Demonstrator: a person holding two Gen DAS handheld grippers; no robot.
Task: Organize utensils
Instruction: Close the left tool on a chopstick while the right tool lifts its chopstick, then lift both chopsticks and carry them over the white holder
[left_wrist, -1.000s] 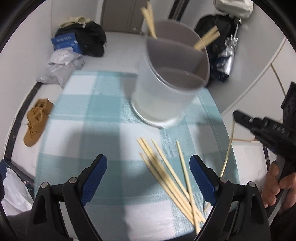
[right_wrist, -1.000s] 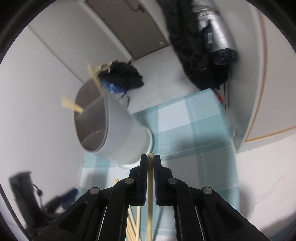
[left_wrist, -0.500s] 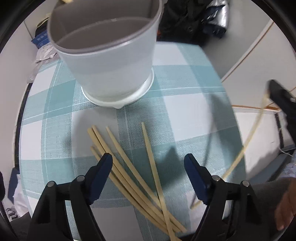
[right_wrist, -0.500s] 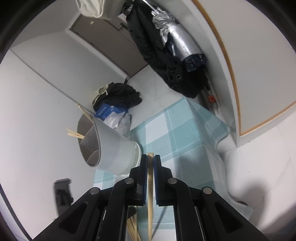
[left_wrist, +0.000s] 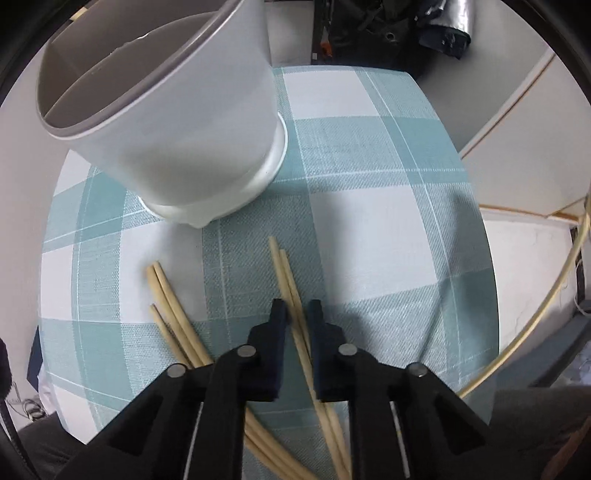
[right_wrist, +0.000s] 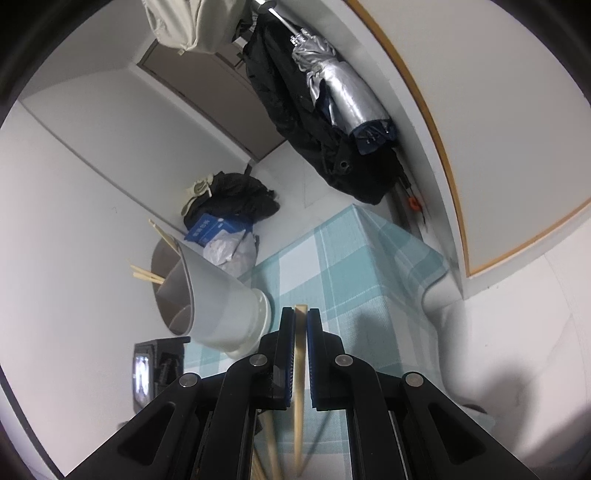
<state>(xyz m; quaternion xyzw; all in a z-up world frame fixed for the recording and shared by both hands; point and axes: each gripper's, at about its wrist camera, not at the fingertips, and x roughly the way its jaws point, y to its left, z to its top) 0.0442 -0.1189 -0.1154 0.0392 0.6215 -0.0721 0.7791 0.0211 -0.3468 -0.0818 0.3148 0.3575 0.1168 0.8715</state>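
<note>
Two pale wooden chopsticks (left_wrist: 282, 266) lie on the checked teal tablecloth (left_wrist: 369, 166), and my left gripper (left_wrist: 296, 314) points down over them, its jaws closing with both sticks pinched between the pads. Several more chopsticks (left_wrist: 166, 295) lie just to the left. Behind them stands the white divided utensil holder (left_wrist: 177, 129). My right gripper (right_wrist: 301, 314) is shut on a single chopstick (right_wrist: 300, 354), held in the air to the right of the holder (right_wrist: 218, 295), which has a few chopsticks (right_wrist: 146, 275) in it. That held stick shows as a curved line (left_wrist: 554, 295) at the right edge of the left wrist view.
The small table ends close on the right and far sides. On the floor beyond are a black pile of clothes (right_wrist: 236, 192), a blue box (right_wrist: 207, 229) and a plastic bag. A dark coat and silver umbrella (right_wrist: 332, 85) hang on the wall. A black device (right_wrist: 155, 369) sits left of the holder.
My left gripper moved in over the chopsticks, tipped downward and went from wide open to closed on two of them. My right gripper drew back from the holder, still gripping its stick.
</note>
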